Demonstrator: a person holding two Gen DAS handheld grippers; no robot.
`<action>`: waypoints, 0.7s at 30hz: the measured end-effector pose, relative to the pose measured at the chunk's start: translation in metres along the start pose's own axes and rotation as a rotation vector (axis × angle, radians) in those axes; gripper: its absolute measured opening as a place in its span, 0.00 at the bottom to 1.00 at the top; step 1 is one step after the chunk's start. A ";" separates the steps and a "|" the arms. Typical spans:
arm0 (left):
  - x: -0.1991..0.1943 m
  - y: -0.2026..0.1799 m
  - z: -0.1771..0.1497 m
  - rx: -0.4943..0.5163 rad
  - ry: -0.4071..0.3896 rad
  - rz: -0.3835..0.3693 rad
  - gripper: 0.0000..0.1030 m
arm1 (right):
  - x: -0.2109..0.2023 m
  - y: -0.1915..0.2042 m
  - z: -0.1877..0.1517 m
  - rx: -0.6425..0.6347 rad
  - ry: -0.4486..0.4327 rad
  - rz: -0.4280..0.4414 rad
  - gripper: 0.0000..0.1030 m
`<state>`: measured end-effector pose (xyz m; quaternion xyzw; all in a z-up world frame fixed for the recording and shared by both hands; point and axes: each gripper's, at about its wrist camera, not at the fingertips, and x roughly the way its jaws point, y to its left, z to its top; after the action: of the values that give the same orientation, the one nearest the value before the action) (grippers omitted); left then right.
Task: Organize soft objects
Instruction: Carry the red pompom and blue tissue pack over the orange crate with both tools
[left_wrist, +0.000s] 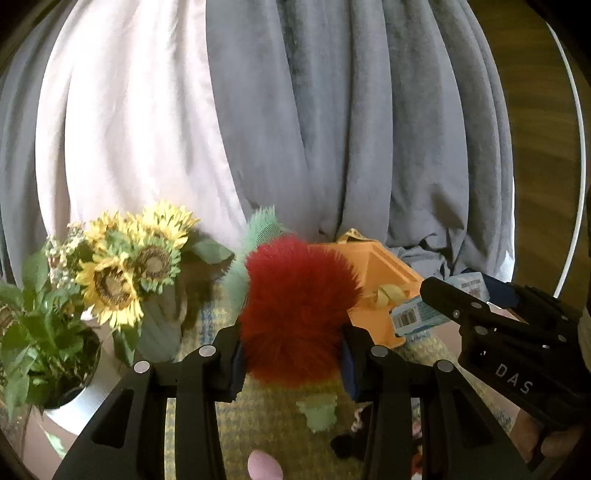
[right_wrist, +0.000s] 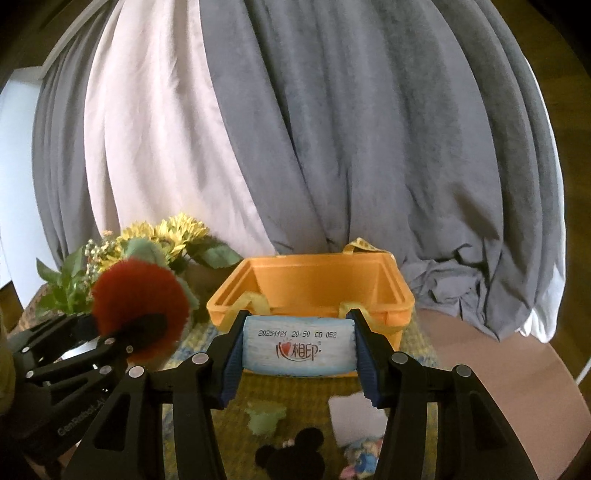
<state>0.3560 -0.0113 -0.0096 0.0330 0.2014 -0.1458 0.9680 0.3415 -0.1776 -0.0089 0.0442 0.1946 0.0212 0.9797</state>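
The left gripper (left_wrist: 293, 363) is closed on a fluffy red pom-pom (left_wrist: 299, 314), pinched between its blue-padded fingers (left_wrist: 349, 373) and held up off the bench (left_wrist: 266, 424). Green fuzzy leaf parts (left_wrist: 258, 230) stick out behind the red ball. Seen from the right wrist, the same pom-pom (right_wrist: 140, 299) hangs to the left of the orange basket (right_wrist: 400, 295), apart from it.

The right gripper (right_wrist: 299, 358) is clamped on a pale blue tissue pack (right_wrist: 298, 347) with a printed date code and red lettering. The pack spans the full gap between the fingers and sits just in front of the basket's near wall, raised above the bench. From the left wrist, the pack (left_wrist: 417, 315) and the right gripper (left_wrist: 461, 314) show at the right, beside the basket (left_wrist: 384, 266).

The basket stands open, with yellow handles (right_wrist: 255, 299) draped over its near rim. Nothing can be made out on its floor from these views.

A bunch of sunflowers (left_wrist: 122, 266) with green leaves stands in a white pot (left_wrist: 74, 406) to the left of the basket, close behind the pom-pom. Grey and white curtains (right_wrist: 295, 129) hang behind everything, bunched on the surface at the right.

On the yellow woven mat (right_wrist: 295, 391) below the grippers lie a small green fuzzy piece (right_wrist: 266, 415), a black toy with round ears (right_wrist: 291, 452), a white square pad (right_wrist: 354, 415), and a pastel soft toy (right_wrist: 364, 452) partly hidden by the right gripper's finger. A pink rounded thing (left_wrist: 264, 465) shows at the lower edge of the left view.
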 end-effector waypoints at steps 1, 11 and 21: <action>0.003 0.000 0.002 0.002 -0.003 0.000 0.39 | 0.003 -0.002 0.002 0.003 -0.002 0.003 0.51; 0.040 -0.004 0.031 0.025 -0.038 -0.009 0.39 | 0.030 -0.015 0.030 0.013 -0.046 -0.017 0.51; 0.087 0.001 0.048 0.012 -0.010 -0.008 0.39 | 0.077 -0.029 0.049 0.027 -0.021 -0.021 0.51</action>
<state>0.4508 -0.0395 0.0001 0.0371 0.1958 -0.1511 0.9682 0.4318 -0.2058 0.0040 0.0557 0.1850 0.0076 0.9811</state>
